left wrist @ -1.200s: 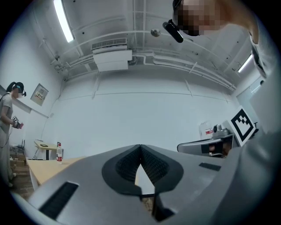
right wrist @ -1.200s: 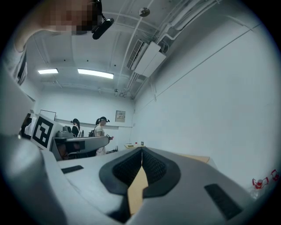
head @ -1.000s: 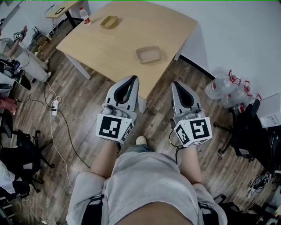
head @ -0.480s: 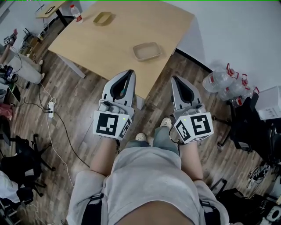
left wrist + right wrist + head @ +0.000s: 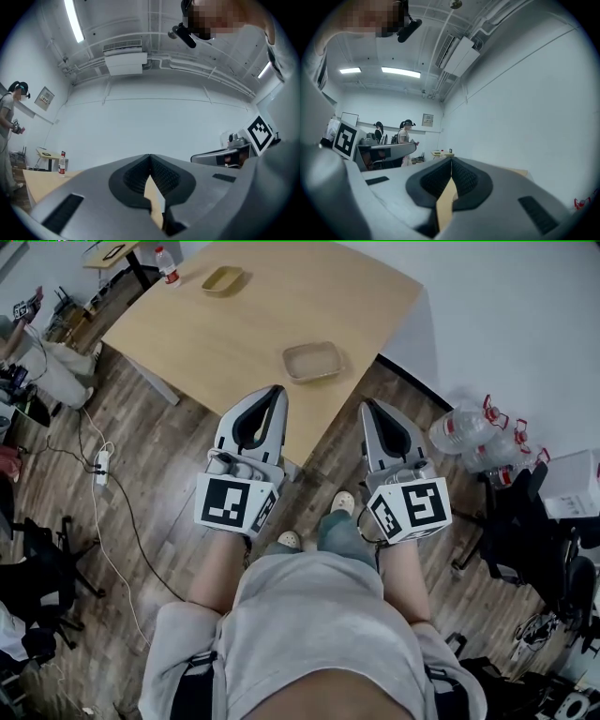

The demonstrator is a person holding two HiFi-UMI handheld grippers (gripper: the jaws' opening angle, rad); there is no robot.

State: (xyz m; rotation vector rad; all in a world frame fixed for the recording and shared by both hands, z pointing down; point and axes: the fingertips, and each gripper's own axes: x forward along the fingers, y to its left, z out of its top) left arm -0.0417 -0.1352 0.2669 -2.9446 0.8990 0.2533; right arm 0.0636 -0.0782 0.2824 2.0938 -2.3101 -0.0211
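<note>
1. Nearest to me, both hands are empty. My left gripper (image 5: 275, 392) has its jaws pressed together at the tip with nothing between them, and the left gripper view (image 5: 150, 159) shows only a sliver of desk through the gap. My right gripper (image 5: 367, 407) is likewise closed on nothing, and the right gripper view (image 5: 451, 161) confirms it.
2. Both hover side by side at the near edge of the desk (image 5: 216, 334). The left tip is over the edge and the right is out over the floor.
3. At 12 o'clock, just past my tips, the near tray (image 5: 312, 361) lies flat on the desk close to its corner.
4. Risk, as I judge it: with the jaws shut, any forward reach would nudge that shallow tray and slide it on the smooth top, rather than getting a hold on its thin rim.
5. Second risk: the desk edge is right under my left gripper, so coming in low could knock it.
6. Third risk: the power strip (image 5: 100, 465) and its cable trail along the floor at 9 o'clock, where a foot could catch them.
7. Counted near to far, there are two grippers, one desk and two trays, the far tray (image 5: 223, 278) being at 11 o'clock.
8. One bottle (image 5: 168, 265) stands by the far left corner.
9. At 3 o'clock on the floor is a cluster of water jugs (image 5: 469, 432), and I can't count them cleanly.
</note>
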